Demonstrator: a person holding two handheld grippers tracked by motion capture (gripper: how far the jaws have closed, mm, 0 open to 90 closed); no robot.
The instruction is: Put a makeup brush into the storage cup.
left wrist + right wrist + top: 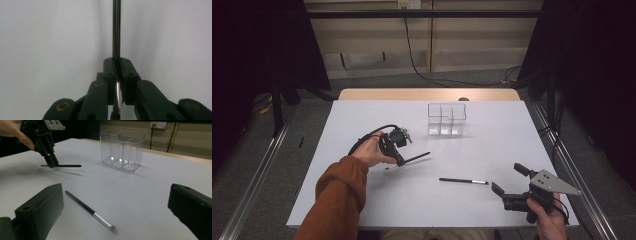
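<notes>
Surface: white table top [377,200] with dark floor and rails around it, a pale wall behind; the landmark here is the clear organiser [447,120], a see-through box with upright dividers standing toward the far edge.
Left fingers: the left gripper [400,161] has its jaws clamped on a thin black brush [414,157]; in the left gripper view the pads [110,68] pinch the handle [116,30] near its metal ferrule, and the long part runs straight out ahead.
Held brush: it lies nearly level just above the table, on the near-left side of the organiser, well apart from it, its free end pointing toward the organiser's side.
Left hand: wrapped round the gripper body, orange sleeve [339,200] trailing back toward the near edge.
Right fingers: the right gripper [508,177] stands released, jaws wide, nothing between them.
Second brush: another brush [463,180] lies flat on the table, nearer than the organiser and just ahead of the right gripper's open jaws.
Risk, swivel: gripped near one end, the long handle could pivot in the pads when tipped upright, and miss a compartment.
Risk, knock: the organiser looks light and tall; I judge that a level approach could strike its wall and tip or push it.
Risk, roll: the round brush on the table could roll away if one jaw nudges it first.
</notes>
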